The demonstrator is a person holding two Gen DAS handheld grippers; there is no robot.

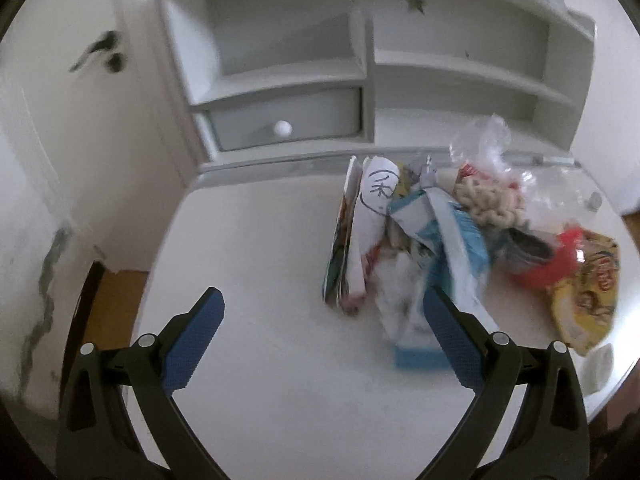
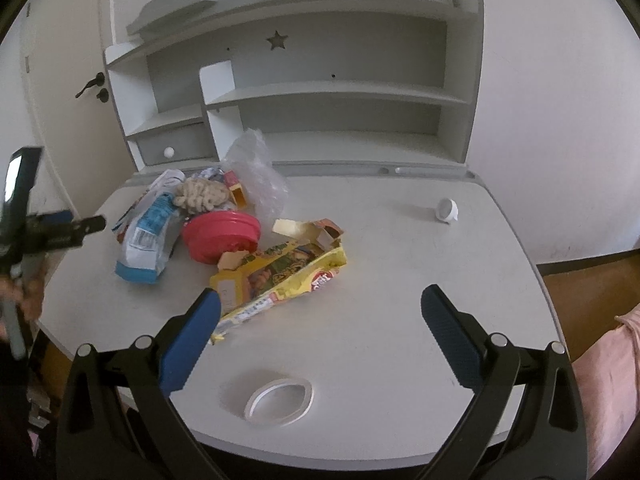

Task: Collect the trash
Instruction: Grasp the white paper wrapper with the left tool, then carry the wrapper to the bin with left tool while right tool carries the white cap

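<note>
A heap of trash lies on the white desk (image 1: 260, 360): folded papers (image 1: 352, 236), a blue-and-white wrapper (image 1: 448, 256) (image 2: 146, 236), a clear plastic bag (image 1: 484, 140) (image 2: 256, 168), a red lid (image 2: 222, 236) (image 1: 540, 272) and a yellow snack box (image 2: 280, 280) (image 1: 588, 292). My left gripper (image 1: 322, 318) is open, low over the desk, its right finger beside the wrapper. My right gripper (image 2: 320, 312) is open too, its left finger just in front of the yellow box. A white ring (image 2: 279, 400) lies between its fingers, near the desk's front edge.
A white hutch (image 2: 320, 92) with shelves and a small drawer (image 1: 288, 120) stands at the desk's back. A small white cap (image 2: 447, 210) lies at the right. A door (image 1: 60, 120) is to the left. The other hand-held gripper (image 2: 48, 228) shows at the left edge.
</note>
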